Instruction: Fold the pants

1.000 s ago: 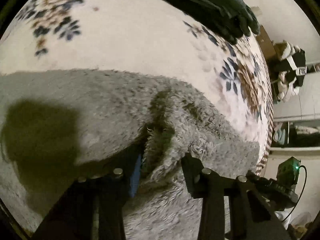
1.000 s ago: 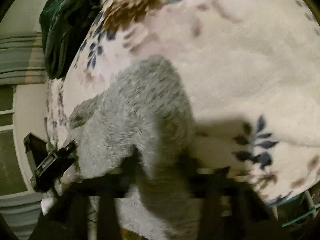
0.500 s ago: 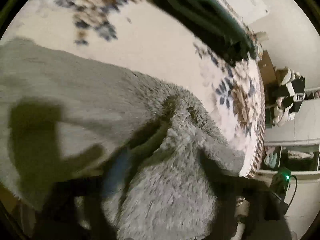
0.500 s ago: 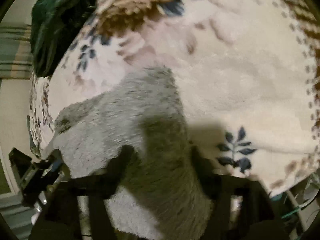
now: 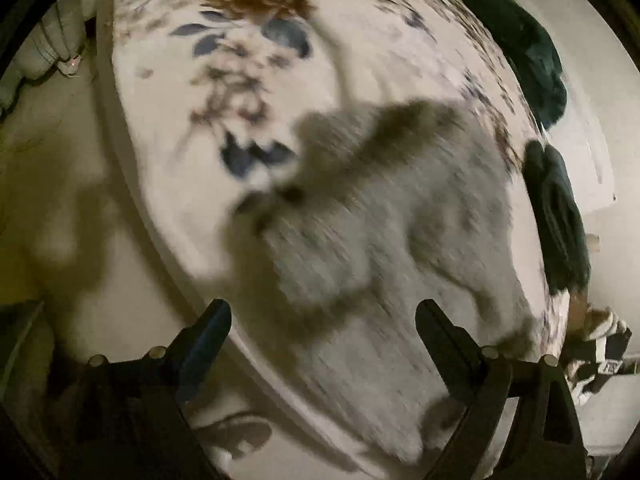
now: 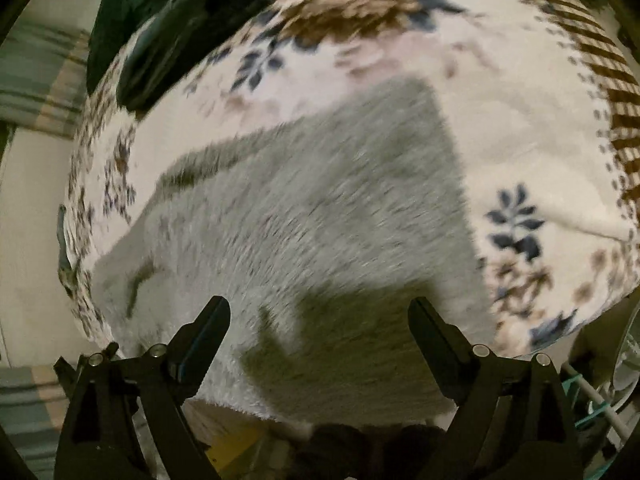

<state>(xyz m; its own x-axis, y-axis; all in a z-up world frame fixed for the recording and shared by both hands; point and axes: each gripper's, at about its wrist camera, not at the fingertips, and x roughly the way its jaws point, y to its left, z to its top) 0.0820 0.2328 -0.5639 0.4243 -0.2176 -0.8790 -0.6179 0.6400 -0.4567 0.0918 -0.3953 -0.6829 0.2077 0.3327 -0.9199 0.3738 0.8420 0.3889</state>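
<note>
Both jaws gape above grey fuzzy pants (image 6: pixel 312 216).

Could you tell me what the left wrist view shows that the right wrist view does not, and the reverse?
Only the left wrist view shows the pale floor beside the bed and the clothes pile at far right. Only the right wrist view shows the striped curtain and the blanket's brown striped border. Both show the grey fluffy pants on the floral blanket, dark green clothing, and open fingers.
</note>
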